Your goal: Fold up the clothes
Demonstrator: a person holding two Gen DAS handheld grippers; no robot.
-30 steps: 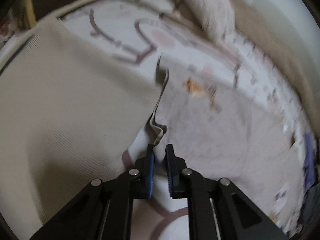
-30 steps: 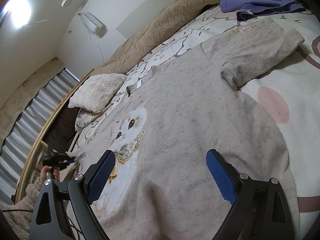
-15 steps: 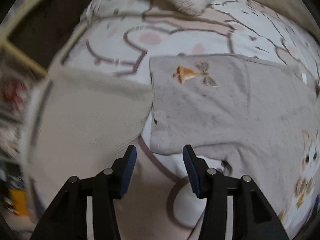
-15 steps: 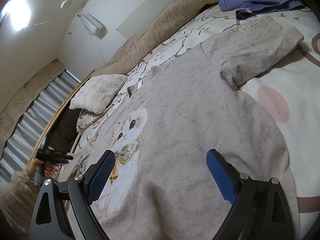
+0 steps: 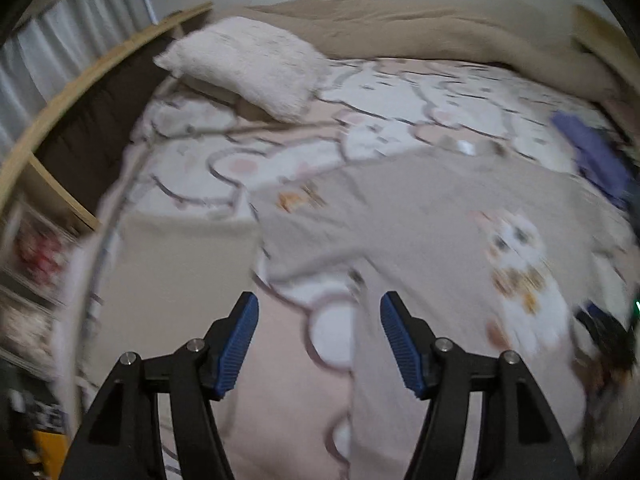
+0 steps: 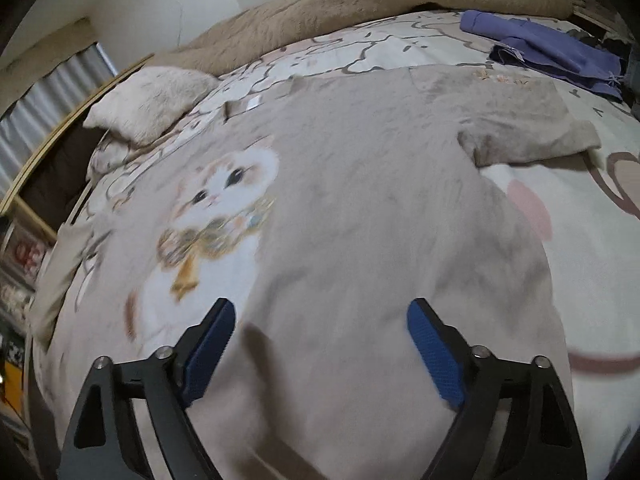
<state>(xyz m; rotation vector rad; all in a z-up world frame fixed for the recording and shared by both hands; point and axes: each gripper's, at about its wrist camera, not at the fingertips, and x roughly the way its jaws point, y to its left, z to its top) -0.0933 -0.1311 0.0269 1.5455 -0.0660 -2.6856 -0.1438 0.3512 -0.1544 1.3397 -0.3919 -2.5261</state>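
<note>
A big bed (image 6: 600, 240) with a cartoon sheet holds the grey cat shirt (image 6: 360, 200), spread flat. The left gripper (image 5: 318, 344) has just been opening and holds nothing; the right gripper (image 6: 320, 356) hangs wide open over the hem. A sloppy grab could bunch the cloth. There is open room on both sides, but the purple clothes (image 6: 552, 52) lie near the far sleeve.
</note>
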